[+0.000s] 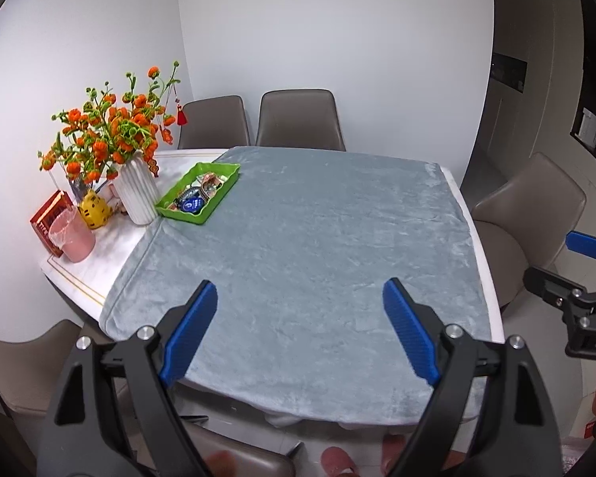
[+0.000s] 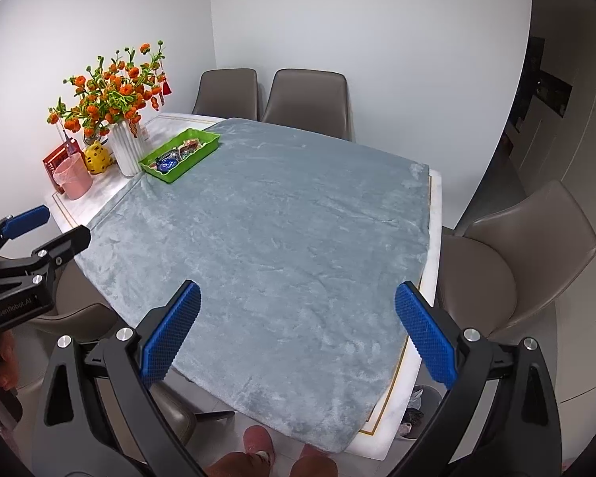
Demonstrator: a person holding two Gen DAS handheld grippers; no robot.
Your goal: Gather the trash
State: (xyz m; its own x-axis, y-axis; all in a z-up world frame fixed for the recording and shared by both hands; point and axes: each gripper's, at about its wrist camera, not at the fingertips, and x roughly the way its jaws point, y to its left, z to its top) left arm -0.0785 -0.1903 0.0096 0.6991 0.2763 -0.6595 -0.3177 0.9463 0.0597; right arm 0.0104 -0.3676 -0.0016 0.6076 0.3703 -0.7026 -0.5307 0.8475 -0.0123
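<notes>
Trash [image 1: 196, 198] inside green tray [image 1: 218, 198]

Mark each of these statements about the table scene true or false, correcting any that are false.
1. Both grippers hold trash. False: the left gripper and the right gripper stand open and empty.
2. The green tray holds several small items. True.
3. The vase holds blue flowers. False: they are orange.
4. A pink cup stands near the vase. True.
5. The grey cloth covers the whole table. False: bare white tabletop shows at the vase's end.
</notes>
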